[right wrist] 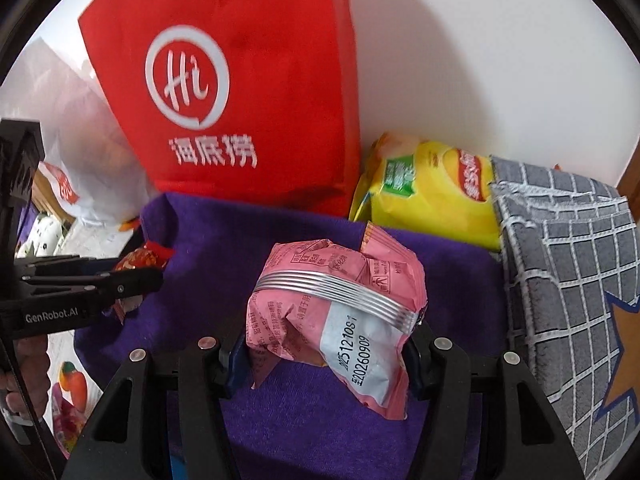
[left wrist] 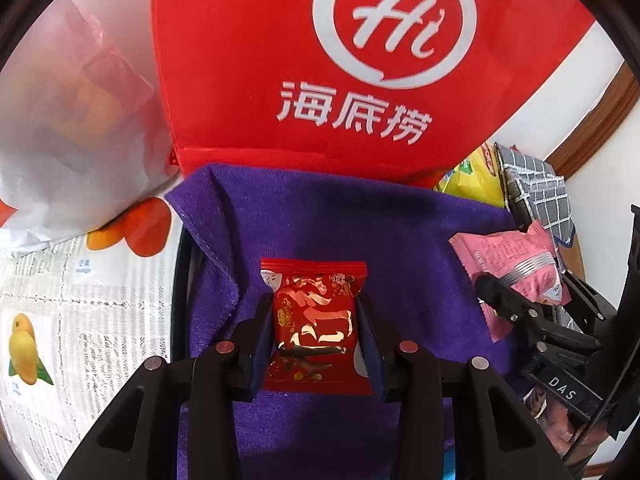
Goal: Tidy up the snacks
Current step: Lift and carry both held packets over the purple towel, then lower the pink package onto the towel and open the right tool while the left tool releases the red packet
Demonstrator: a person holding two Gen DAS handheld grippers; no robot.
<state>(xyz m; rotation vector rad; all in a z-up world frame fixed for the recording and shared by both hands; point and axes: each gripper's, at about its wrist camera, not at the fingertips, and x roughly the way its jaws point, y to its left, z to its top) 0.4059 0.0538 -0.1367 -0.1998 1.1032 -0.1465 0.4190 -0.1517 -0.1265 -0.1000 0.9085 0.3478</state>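
My left gripper [left wrist: 314, 320] is shut on a red snack packet [left wrist: 314, 316] with gold print, held over a purple towel [left wrist: 320, 220]. My right gripper [right wrist: 326, 344] is shut on a pink snack packet [right wrist: 336, 312] with a silver band, also over the purple towel [right wrist: 240, 240]. The right gripper and pink packet [left wrist: 516, 260] show at the right of the left wrist view. The left gripper and red packet [right wrist: 138, 260] show at the left of the right wrist view.
A tall red bag [left wrist: 320, 60] with a white logo stands behind the towel. A yellow chip bag [right wrist: 428, 196] and a grey checked cloth box [right wrist: 568, 260] sit at the right. A white plastic bag [left wrist: 68, 128] and fruit-print tablecloth [left wrist: 80, 320] lie at the left.
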